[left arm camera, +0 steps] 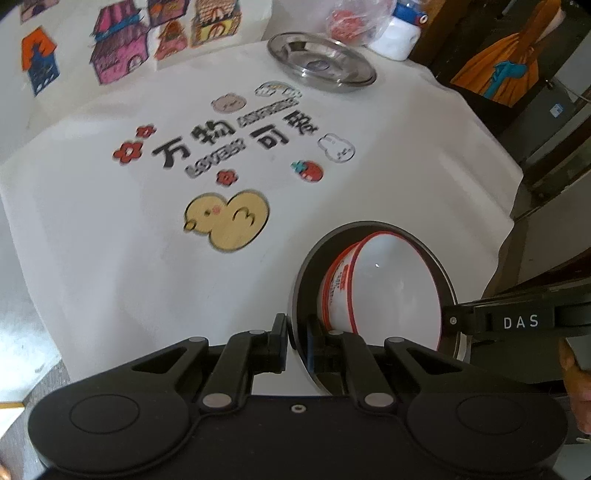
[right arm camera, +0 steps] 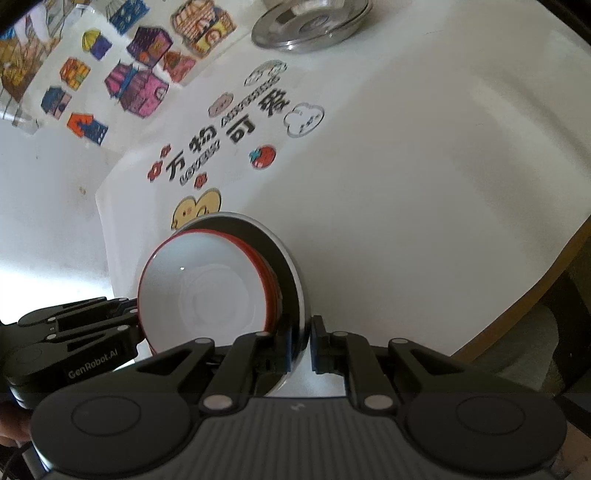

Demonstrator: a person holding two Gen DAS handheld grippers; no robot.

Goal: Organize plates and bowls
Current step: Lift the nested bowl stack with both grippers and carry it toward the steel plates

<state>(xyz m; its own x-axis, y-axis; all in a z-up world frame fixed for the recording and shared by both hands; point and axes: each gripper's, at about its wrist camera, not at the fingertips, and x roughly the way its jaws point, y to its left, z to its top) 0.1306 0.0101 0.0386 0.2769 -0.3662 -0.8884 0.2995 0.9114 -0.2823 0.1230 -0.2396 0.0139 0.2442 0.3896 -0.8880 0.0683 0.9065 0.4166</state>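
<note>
A dark plate (left arm camera: 314, 273) carries a stack of white bowls (left arm camera: 399, 288) with red rims and is held above the white tablecloth. My left gripper (left arm camera: 297, 332) is shut on the plate's near rim. My right gripper (left arm camera: 456, 320) clamps the opposite rim. In the right wrist view the right gripper (right arm camera: 308, 341) pinches the edge of the plate (right arm camera: 284, 266), with the bowls (right arm camera: 207, 288) resting inside it. There the left gripper (right arm camera: 135, 321) grips the far side of the plate, partly hidden behind the bowls.
Stacked steel dishes (left arm camera: 321, 61) sit at the far side of the table, also in the right wrist view (right arm camera: 310, 26). Behind them lie a plastic bag (left arm camera: 351, 22) and a white bottle (left arm camera: 400, 33). The table edge (right arm camera: 517, 310) runs along the right. Coloured house drawings (left arm camera: 118, 48) hang on the wall.
</note>
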